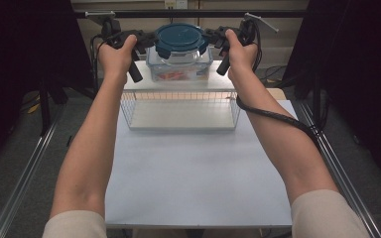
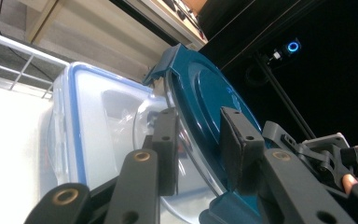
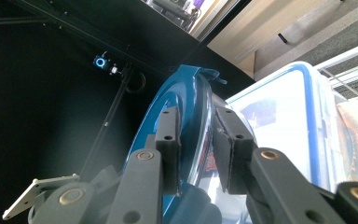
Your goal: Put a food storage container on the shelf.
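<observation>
Round container w/ teal lid point(image 1: 181, 39): held up between my two grippers, sitting on or just above the clear rectangular box point(image 1: 179, 68) w/ blue-edged lid; can't tell if they touch. Box rests on the top shelf point(image 1: 178, 83) of the white wire rack point(image 1: 129, 111) at the table's far end.

Left gripper point(image 1: 146, 42): jaws narrowed onto the lid rim, one pad point(image 2: 235, 140) on the lid top, the other point(image 2: 165, 140) under the rim against the clear bowl wall. Right gripper point(image 1: 212, 39): same hold at the opposite edge, pads point(image 3: 168, 140) astride the rim.

Handling, my judgement: bowl looks like glass or hard clear plastic, so stiff, smooth, prob. slippery, and breakable if dropped; weight moderate, contents not readable. Lid rim is the best purchase, since the lip stops the pads sliding off. Two opposite holds keep it level; I'd avoid tilting, as a latch flap point(image 2: 161, 67) stands lifted and the lid may not be locked.

White table point(image 1: 198, 168) below, bare near me.
</observation>
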Motion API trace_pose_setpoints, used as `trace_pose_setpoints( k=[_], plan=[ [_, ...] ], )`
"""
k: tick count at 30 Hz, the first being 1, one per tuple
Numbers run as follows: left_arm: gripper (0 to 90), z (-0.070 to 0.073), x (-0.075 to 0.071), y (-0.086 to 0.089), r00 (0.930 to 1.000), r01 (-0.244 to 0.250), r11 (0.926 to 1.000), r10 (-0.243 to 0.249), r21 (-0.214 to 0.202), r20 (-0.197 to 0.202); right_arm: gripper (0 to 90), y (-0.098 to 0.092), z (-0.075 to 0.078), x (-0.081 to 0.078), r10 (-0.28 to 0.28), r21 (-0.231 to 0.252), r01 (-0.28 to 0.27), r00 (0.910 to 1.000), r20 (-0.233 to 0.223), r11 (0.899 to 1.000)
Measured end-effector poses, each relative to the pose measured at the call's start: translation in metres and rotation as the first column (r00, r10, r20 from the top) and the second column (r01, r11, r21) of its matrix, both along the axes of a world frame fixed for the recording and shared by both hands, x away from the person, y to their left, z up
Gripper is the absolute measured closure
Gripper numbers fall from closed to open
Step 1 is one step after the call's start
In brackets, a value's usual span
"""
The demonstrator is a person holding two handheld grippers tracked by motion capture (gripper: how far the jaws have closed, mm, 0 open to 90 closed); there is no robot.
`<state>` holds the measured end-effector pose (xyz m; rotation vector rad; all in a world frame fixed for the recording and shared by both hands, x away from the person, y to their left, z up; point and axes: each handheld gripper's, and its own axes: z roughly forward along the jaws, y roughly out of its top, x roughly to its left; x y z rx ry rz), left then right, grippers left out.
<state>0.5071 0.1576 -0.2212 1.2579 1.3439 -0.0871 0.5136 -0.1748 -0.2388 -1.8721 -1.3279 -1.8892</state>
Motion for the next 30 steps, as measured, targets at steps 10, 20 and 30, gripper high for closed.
trace_pose_setpoints(
  k=[10,20,30],
  plan=[
    [68.6,-0.007,0.011,0.001,0.9989,-0.027,0.9991,0.028,-0.032,0.038,72.2,0.004,-0.001,0.012,-0.008,0.005,0.008,1.0,0.004,1.0],
    [55.0,-0.007,-0.003,0.001,0.9971,0.001,0.9999,-0.002,0.016,0.077,60.4,0.002,0.0,-0.005,0.032,-0.011,-0.032,0.9975,0.062,0.999],
    [45.4,-0.012,-0.03,-0.002,0.9964,0.041,0.9991,-0.042,0.011,0.074,48.4,-0.007,-0.009,-0.033,0.065,0.015,-0.066,0.9949,0.077,0.998]
  ],
)
